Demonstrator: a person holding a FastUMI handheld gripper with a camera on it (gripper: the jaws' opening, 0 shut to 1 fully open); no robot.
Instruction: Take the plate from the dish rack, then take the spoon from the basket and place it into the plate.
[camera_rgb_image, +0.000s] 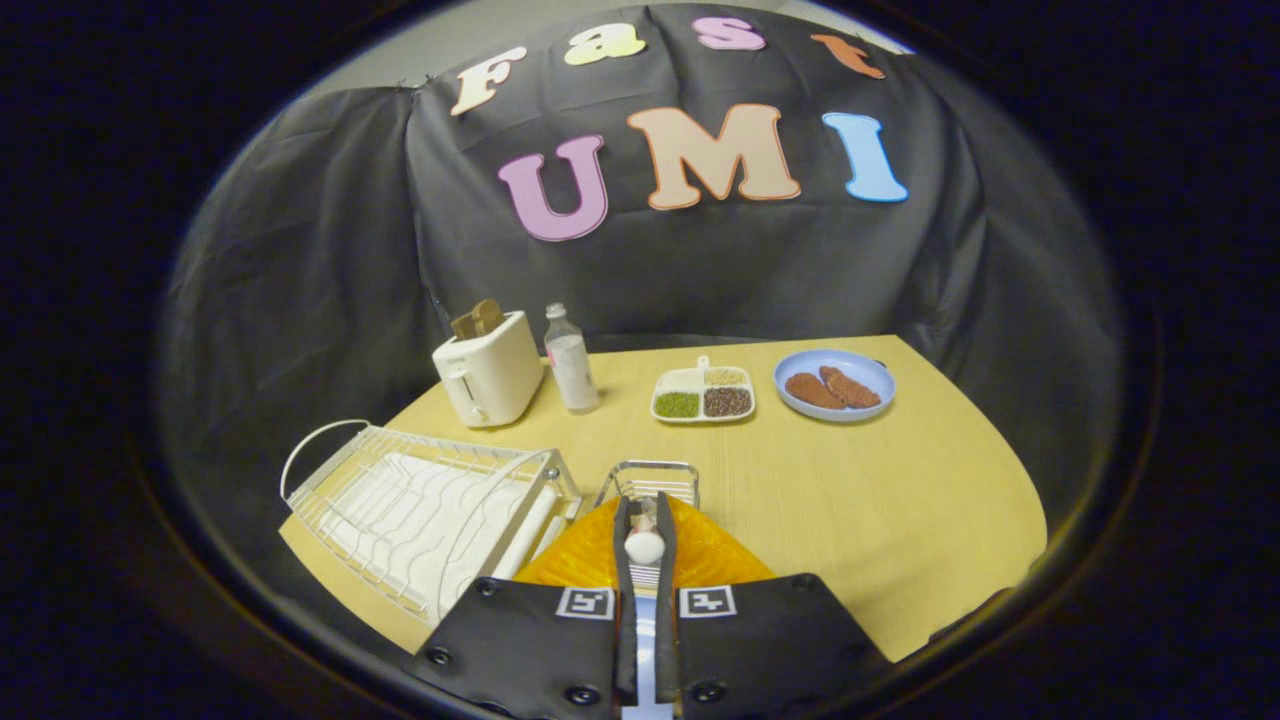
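Orange ribbed plate (590, 560) lies under the gripper (645, 520), mostly hidden by the gripper body. Fingers nearly together, pinching the spoon (644, 546): its pale bowl shows between them, the handle hidden in the narrow gap, both fingers pressing. Just beyond the fingertips, at 12 o'clock, the wire basket (655, 478), its lower part cut off by fingers and plate. At 10 o'clock, touching the plate's rim, the white dish rack (420, 510). Farther on the wooden table (880, 500): toaster (488, 378) with bread at 11, bottle (571, 360) beside it, divided tray of grains (703, 393) at 12, blue plate (835, 385) with brown pieces at 1; what these are is unclear.
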